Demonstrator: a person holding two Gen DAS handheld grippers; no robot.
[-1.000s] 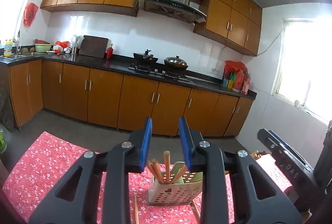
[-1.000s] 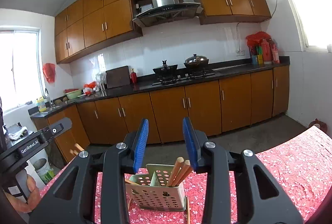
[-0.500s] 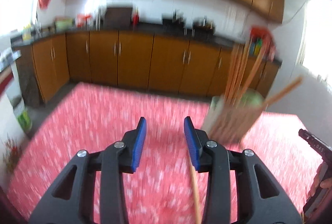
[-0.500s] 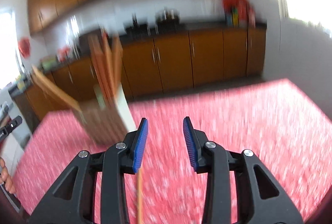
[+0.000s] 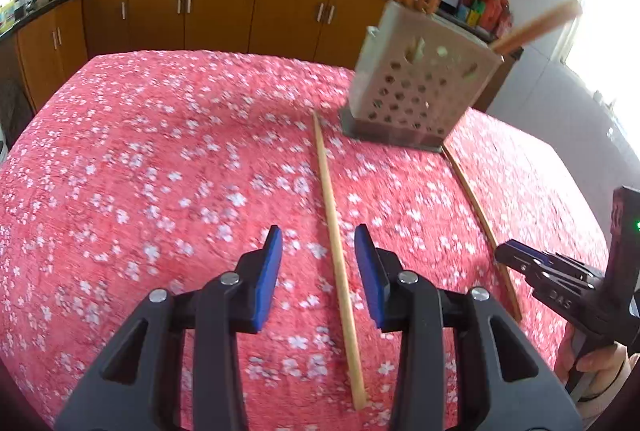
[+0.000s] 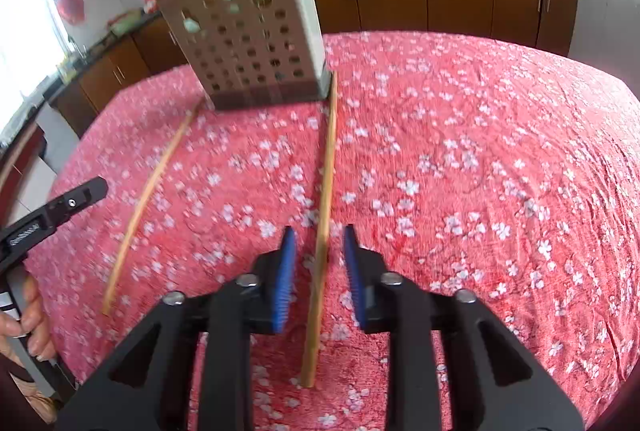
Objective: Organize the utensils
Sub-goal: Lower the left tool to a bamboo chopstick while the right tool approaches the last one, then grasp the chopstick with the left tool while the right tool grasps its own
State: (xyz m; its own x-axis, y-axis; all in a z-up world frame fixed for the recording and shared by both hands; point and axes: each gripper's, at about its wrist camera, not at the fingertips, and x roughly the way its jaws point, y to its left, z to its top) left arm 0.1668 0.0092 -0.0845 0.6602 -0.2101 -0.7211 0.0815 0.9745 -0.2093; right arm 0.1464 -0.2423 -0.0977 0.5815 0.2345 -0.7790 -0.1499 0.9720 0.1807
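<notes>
Left gripper [image 5: 318,271]: jaws spread, nothing held, straddling one loose chopstick; right gripper [image 6: 318,267]: jaws likewise parted and empty, set either side of a second. Risks, as judged: each stick is thin, round and lies flat on soft cloth, so a pad closing off-centre could roll it sideways or press it into the fabric instead of lifting it; a pinch near one end would let the long free end droop or swing; and the holder already carries several sticks leaning outward, which an incoming tip could snag. Items, largest first. Tablecloth [image 5: 160,159]: red with small white blossoms, slightly rumpled, covering the whole table. Utensil holder [image 5: 416,87]: pale, boxy, perforated with rows of round holes, upright on a darker base at the far side of the cloth, holding wooden chopsticks that project from its top, some steeply angled. Left chopstick [image 5: 334,231]: plain light wood, lying flat, running from just beside the holder's base back between the left jaws. Right chopstick [image 6: 322,219]: same make, its far end close against the holder's corner, its near part between the right jaws.
</notes>
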